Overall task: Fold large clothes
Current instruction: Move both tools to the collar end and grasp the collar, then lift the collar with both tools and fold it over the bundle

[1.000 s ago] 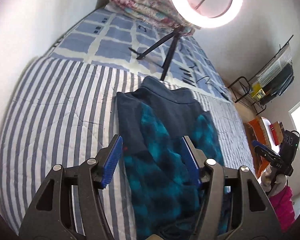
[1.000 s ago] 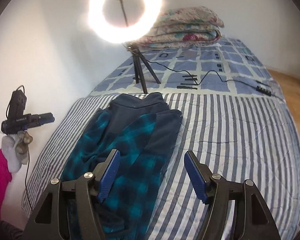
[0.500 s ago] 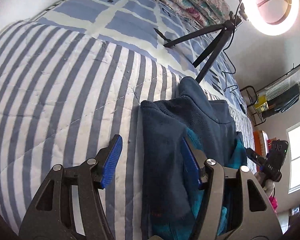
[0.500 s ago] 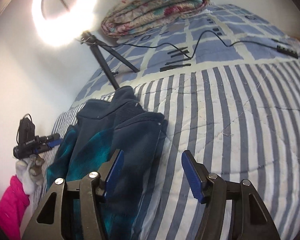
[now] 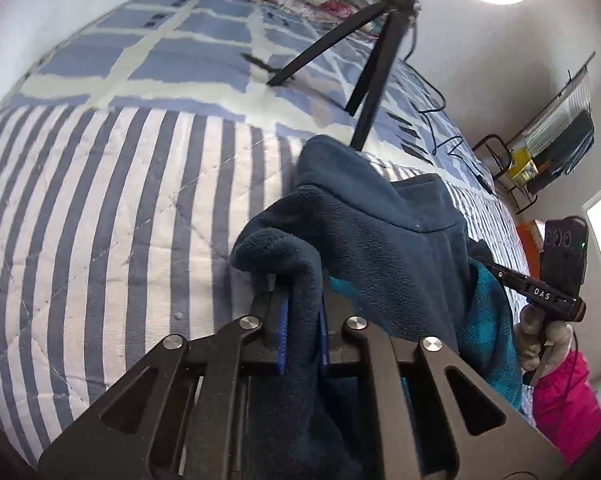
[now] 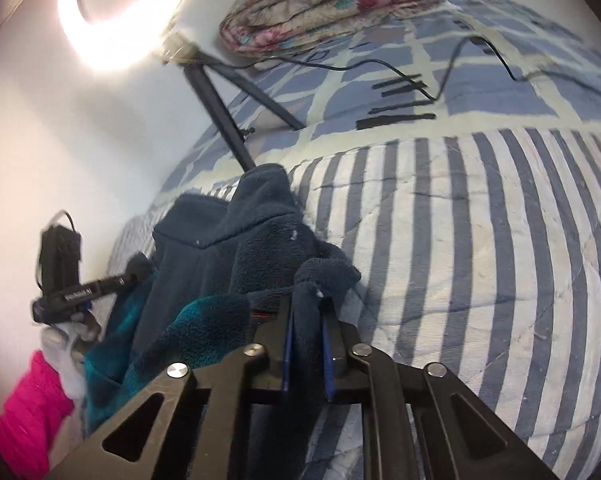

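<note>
A dark navy fleece jacket (image 5: 384,240) with teal plaid panels lies on a blue-and-white striped quilt (image 5: 100,208). My left gripper (image 5: 300,328) is shut on a bunched fold of the jacket's navy shoulder edge. My right gripper (image 6: 306,344) is shut on the opposite shoulder edge of the jacket (image 6: 220,256), a tuft of fleece sticking up between the blue pads. The collar (image 6: 264,188) points toward a tripod. The jacket's lower part is hidden behind both grippers.
A ring light (image 6: 100,20) on a black tripod (image 5: 372,80) stands on the bed just beyond the collar. Black cables (image 6: 412,80) and a folded floral quilt (image 6: 332,0) lie farther back. The other gripper's hand shows at the side (image 5: 548,300).
Both grippers were open above the jacket; they moved down to its shoulder corners and closed on the fleece, which now bunches up between the pads.
</note>
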